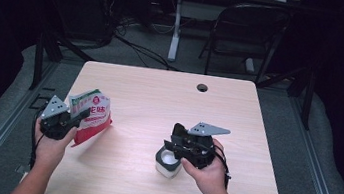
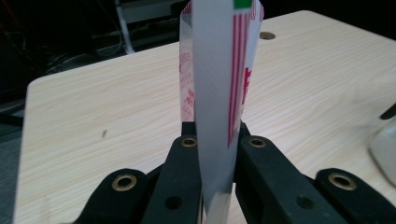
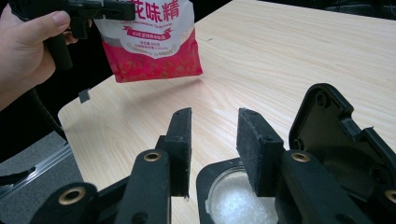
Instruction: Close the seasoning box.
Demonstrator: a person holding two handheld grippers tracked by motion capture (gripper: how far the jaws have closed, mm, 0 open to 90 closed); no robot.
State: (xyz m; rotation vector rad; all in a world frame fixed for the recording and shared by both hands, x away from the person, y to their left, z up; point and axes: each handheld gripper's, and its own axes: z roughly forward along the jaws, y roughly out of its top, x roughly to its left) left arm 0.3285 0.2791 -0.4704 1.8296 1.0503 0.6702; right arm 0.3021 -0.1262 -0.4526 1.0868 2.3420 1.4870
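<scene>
A red and white bag (image 1: 90, 116) with printed characters hangs off the table, pinched at its edge by my left gripper (image 1: 82, 114) near the table's left side. Seen edge-on in the left gripper view, the bag (image 2: 219, 84) stands between that gripper's (image 2: 215, 133) shut jaws. A white container (image 1: 167, 163) sits toward the table's front. Its black-rimmed mouth (image 3: 233, 200) shows white crystals, and its black lid (image 3: 336, 135) stands flipped up. My right gripper (image 3: 215, 116) hovers open just above the mouth, nothing between its pads. The bag (image 3: 154, 42) hangs beyond it.
The light wooden table (image 1: 160, 95) has a cable hole (image 1: 202, 87) near its far edge. A dark folding chair (image 1: 244, 31) and a white desk leg (image 1: 176, 27) stand behind it. The container's side (image 2: 385, 149) shows at the right of the left gripper view.
</scene>
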